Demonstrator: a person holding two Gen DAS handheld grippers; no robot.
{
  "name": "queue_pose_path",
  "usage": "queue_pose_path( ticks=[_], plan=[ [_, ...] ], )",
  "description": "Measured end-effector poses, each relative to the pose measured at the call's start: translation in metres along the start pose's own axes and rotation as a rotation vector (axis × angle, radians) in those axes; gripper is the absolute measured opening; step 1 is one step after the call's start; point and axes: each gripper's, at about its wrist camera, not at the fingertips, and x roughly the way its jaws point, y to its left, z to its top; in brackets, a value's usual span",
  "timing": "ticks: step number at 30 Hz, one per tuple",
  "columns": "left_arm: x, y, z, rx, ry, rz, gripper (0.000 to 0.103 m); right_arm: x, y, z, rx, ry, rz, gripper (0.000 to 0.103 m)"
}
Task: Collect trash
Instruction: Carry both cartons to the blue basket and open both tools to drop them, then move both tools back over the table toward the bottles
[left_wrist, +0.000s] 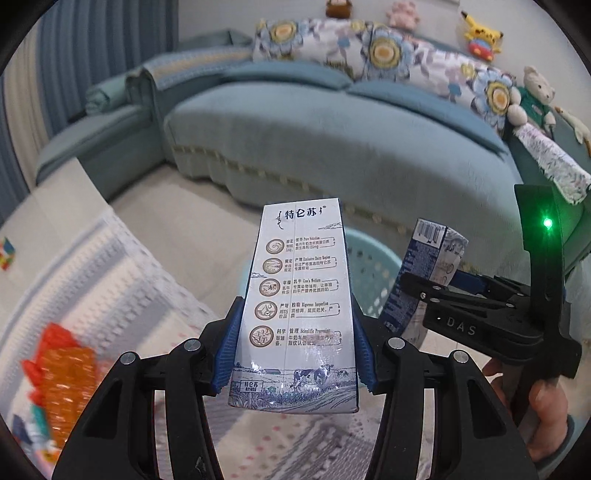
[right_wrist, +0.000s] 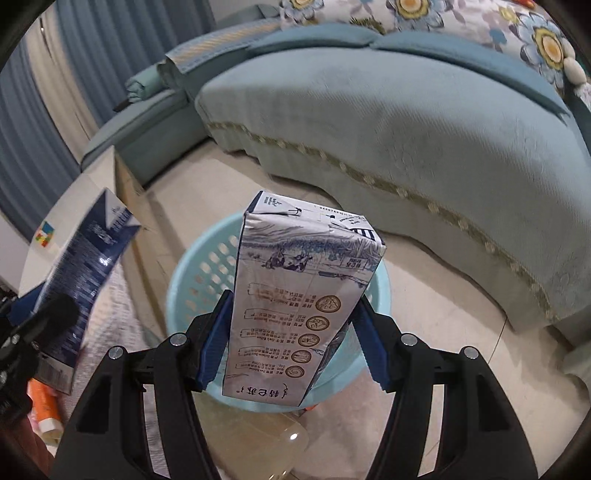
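Sofa (left_wrist: 332, 140) in teal upholstery is filling the background of both wrist views, with patterned cushions and plush toys along its back. Floor tiling (right_wrist: 424, 314) is lying between the sofa and a light blue perforated laundry basket (right_wrist: 192, 266), which appears to be serving as the trash bin.

Left claw (left_wrist: 295, 343) is pinching a milk carton (left_wrist: 295, 295) upright between its blue pads (left_wrist: 229, 343); the carton is hanging in front of and above the basket rim. Right claw (right_wrist: 288, 343) is likewise pinching a second milk carton (right_wrist: 303, 302), printed side inverted, directly over the basket opening. In the left view the right claw (left_wrist: 439, 291) is showing to the side, clamped on its carton (left_wrist: 424, 280).

Remaining litter is lying on the patterned mat: an orange plastic bottle (left_wrist: 62, 376) at lower left and a clear bottle (right_wrist: 280, 443) just below the basket.

Judgement: the step in hand is the carry-to-bin stage, both cartons grasped and neither yet dropped. The next move is calling for each claw to be centred over the opening, then spread so the carton falls inside; the left carton looks less well centred than the right.
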Motion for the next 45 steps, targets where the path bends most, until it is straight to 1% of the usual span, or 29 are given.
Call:
queue_pose_path(
  ticks=[3,6,7,8,9,11,13,14,15,16,23,27,29,31,35,38,41,42,44,45],
  plan=[
    [0.02,-0.001,-0.011,-0.008,0.054,-0.016,0.05,0.017,-0.008,-0.005,0.026,0.017,-0.011,0.06],
    [0.031,0.003,-0.019,-0.021,0.096,-0.026,0.051,0.032,-0.015,-0.009,0.054,0.043,-0.025,0.061],
    [0.032,0.003,-0.02,-0.025,0.1,-0.029,0.053,0.035,-0.016,-0.01,0.06,0.047,-0.02,0.061],
    [0.031,0.004,-0.02,-0.027,0.1,-0.031,0.058,0.037,-0.017,-0.011,0.061,0.054,-0.022,0.062],
    [0.03,0.005,-0.02,-0.028,0.096,-0.032,0.06,0.037,-0.017,-0.012,0.061,0.055,-0.024,0.062],
    [0.026,0.006,-0.02,-0.03,0.083,-0.022,0.061,0.037,-0.016,-0.011,0.053,0.056,-0.018,0.062],
    [0.02,0.008,-0.019,-0.042,0.075,-0.03,0.061,0.035,-0.015,-0.01,0.047,0.055,-0.018,0.063],
    [0.017,0.009,-0.019,-0.048,0.072,-0.031,0.061,0.034,-0.015,-0.009,0.046,0.055,-0.015,0.07],
    [0.015,0.01,-0.019,-0.052,0.07,-0.032,0.061,0.032,-0.014,-0.008,0.043,0.053,-0.015,0.074],
    [0.012,0.011,-0.019,-0.054,0.067,-0.029,0.061,0.03,-0.014,-0.008,0.041,0.048,-0.018,0.076],
    [-0.005,0.019,-0.019,-0.077,0.04,-0.029,0.061,0.017,-0.007,-0.009,0.012,0.035,0.006,0.076],
    [-0.02,0.021,-0.017,-0.085,0.011,-0.023,0.061,0.008,0.003,-0.012,-0.022,0.032,0.028,0.076],
    [-0.034,0.022,-0.015,-0.087,-0.014,-0.017,0.061,-0.003,0.012,-0.013,-0.042,0.016,0.064,0.076],
    [-0.05,0.023,-0.013,-0.093,-0.046,-0.014,0.061,-0.02,0.024,-0.01,-0.075,-0.019,0.094,0.076],
    [-0.104,0.033,-0.014,-0.12,-0.144,-0.008,0.061,-0.061,0.057,-0.002,-0.152,-0.109,0.161,0.076],
    [-0.142,0.045,-0.022,-0.147,-0.203,0.02,0.061,-0.091,0.087,-0.001,-0.214,-0.168,0.218,0.076],
    [-0.179,0.069,-0.041,-0.207,-0.241,0.081,0.061,-0.112,0.118,-0.006,-0.28,-0.2,0.284,0.076],
    [-0.191,0.08,-0.051,-0.229,-0.244,0.119,0.061,-0.117,0.13,-0.009,-0.306,-0.204,0.304,0.076],
    [-0.207,0.096,-0.068,-0.267,-0.238,0.187,0.061,-0.122,0.151,-0.016,-0.347,-0.208,0.328,0.074],
    [-0.214,0.109,-0.081,-0.301,-0.223,0.229,0.061,-0.124,0.162,-0.02,-0.37,-0.208,0.338,0.073]
  ],
)
